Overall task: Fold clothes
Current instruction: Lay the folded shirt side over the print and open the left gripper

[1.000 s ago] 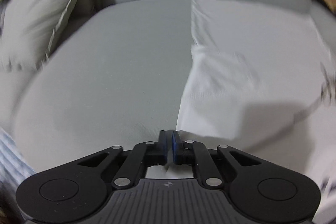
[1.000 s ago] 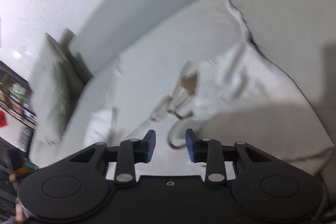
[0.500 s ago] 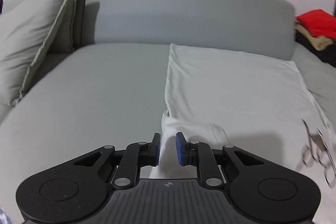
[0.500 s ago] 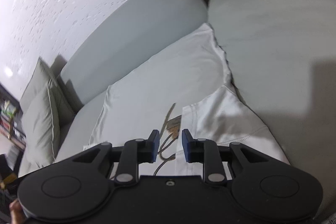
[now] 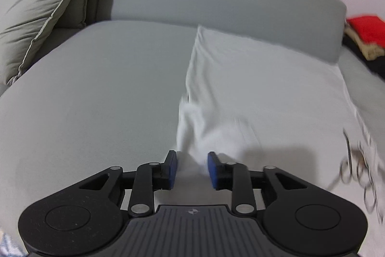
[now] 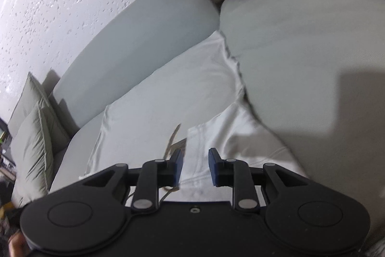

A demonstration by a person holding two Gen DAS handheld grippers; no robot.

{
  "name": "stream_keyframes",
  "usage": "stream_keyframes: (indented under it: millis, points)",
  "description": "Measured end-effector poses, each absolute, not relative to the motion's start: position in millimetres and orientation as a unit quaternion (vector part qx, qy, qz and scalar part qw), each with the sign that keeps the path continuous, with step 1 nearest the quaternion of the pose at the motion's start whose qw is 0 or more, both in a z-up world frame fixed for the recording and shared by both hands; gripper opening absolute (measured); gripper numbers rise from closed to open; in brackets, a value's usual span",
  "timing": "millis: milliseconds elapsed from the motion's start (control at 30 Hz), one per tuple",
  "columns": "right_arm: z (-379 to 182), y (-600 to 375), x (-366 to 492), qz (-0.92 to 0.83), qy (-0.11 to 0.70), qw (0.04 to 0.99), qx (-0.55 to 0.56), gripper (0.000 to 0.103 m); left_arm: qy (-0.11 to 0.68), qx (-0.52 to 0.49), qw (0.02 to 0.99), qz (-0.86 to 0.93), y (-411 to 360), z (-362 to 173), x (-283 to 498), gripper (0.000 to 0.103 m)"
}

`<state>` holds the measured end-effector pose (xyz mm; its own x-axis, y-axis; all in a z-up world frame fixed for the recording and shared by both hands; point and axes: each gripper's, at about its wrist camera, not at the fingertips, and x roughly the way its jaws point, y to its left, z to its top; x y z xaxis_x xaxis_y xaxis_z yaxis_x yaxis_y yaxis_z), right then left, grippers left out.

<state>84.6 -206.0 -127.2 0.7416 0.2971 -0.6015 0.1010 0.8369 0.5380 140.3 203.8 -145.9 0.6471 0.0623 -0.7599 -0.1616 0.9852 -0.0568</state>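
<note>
Left tongs (image 5: 191,166): jaws opening, a peak of the white garment (image 5: 252,88) between them, pads not pressing. I read this as letting go after a fold laid on the grey sofa (image 5: 96,93). Right tongs (image 6: 195,166): apart over the garment's hem, nothing clamped. Next move, I judge: pick fresh edges for another fold. Motion blur hides the near cloth; the metal rings (image 5: 361,175) at right are unclear.

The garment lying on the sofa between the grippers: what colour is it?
White, plain, no pattern. The garment shows best in the left wrist view, against the grey sofa.
</note>
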Motion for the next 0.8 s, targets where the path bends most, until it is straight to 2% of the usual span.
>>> stream_keyframes:
  millis: [100,167,267,400,533,633,800]
  points:
    - [-139.6,-204.3,94.1,0.021,0.393,0.884,0.253,0.024,0.418,-0.014,0.906,0.064,190.8,-150.3,129.6,0.029]
    - [-146.3,-199.0,92.8,0.003,0.41,0.886,0.218,0.021,0.416,-0.002,0.907,0.062,184.8,-150.9,118.5,0.029]
    - [-139.1,-190.6,77.8,0.007,0.419,0.892,0.168,0.021,0.416,0.017,0.907,0.065,177.3,-149.1,99.5,0.029]
    - [-131.1,-195.6,48.8,0.011,0.433,0.887,0.162,0.025,0.402,0.074,0.91,0.076,157.9,-146.3,67.7,0.029]
    - [-118.7,-206.0,24.6,0.033,0.383,0.9,0.205,0.025,0.366,0.054,0.927,0.051,149.5,-135.7,46.2,0.031]
    - [-109.1,-199.8,19.8,0.058,0.345,0.917,0.19,0.025,0.345,0.035,0.937,0.031,143.6,-129.5,43.1,0.036]
    - [-116.8,-174.3,25.1,0.134,0.363,0.904,0.183,0.026,0.379,0.082,0.922,-0.014,112.9,-144.5,51.6,0.037]
